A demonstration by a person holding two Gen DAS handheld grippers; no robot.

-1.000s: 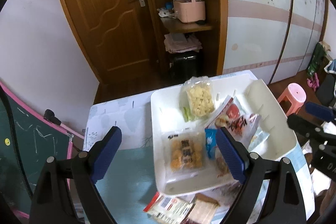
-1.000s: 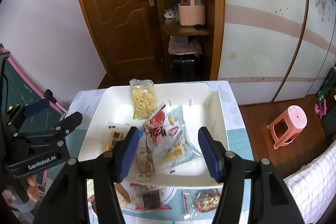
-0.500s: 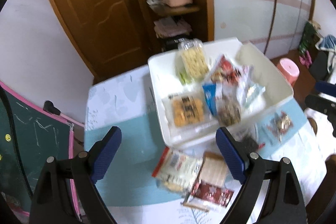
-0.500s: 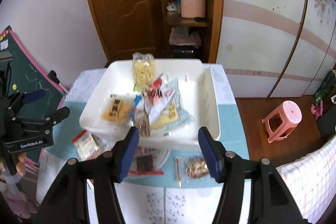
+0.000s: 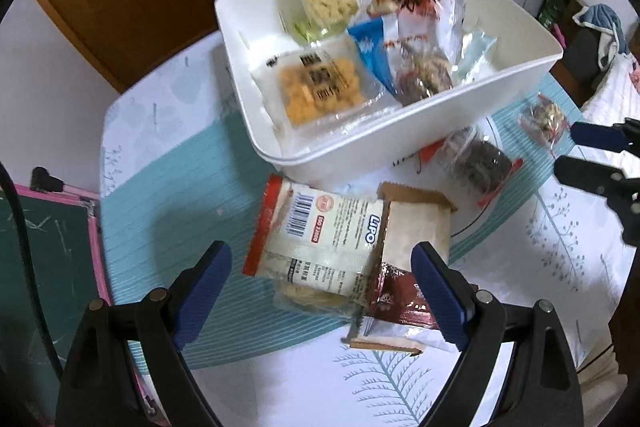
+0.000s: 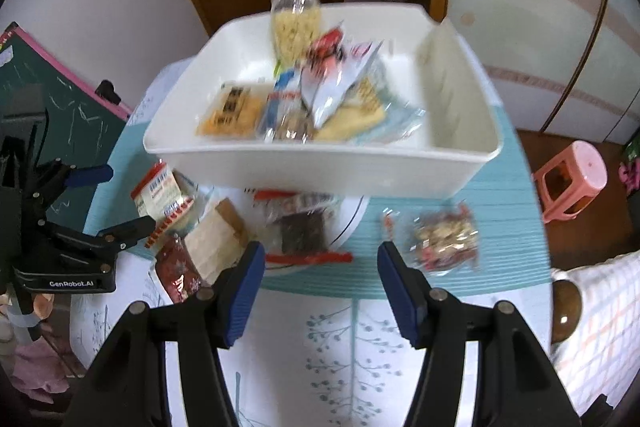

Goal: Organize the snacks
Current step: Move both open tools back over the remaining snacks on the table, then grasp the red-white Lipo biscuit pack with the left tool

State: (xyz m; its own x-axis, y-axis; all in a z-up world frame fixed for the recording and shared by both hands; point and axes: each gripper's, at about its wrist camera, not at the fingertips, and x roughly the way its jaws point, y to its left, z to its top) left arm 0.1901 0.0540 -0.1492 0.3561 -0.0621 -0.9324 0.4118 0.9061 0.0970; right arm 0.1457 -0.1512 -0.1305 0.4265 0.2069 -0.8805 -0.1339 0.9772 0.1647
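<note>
A white bin (image 5: 400,123) (image 6: 320,167) on the table holds several snack packs. In front of it lie loose packs: a red-and-white LiPO pack (image 5: 316,231) (image 6: 160,191), a tan pack (image 5: 416,227) (image 6: 216,239), a dark red pack (image 5: 404,299) (image 6: 178,271), a dark cookie pack (image 5: 476,163) (image 6: 302,231) and a clear nut pack (image 5: 542,119) (image 6: 444,239). My left gripper (image 5: 320,291) is open, low over the LiPO pack, empty. My right gripper (image 6: 320,291) is open and empty, near the cookie and nut packs.
The table has a teal mat (image 5: 168,227) and a white leaf-print cloth (image 6: 340,347). A green chalkboard with a pink frame (image 5: 48,259) stands at the left. A pink stool (image 6: 572,179) stands on the floor at the right. A wooden door and shelf are behind.
Both grippers have pulled back from over the bin and dropped lower toward the loose packs in front of it. Both stay open and empty.
</note>
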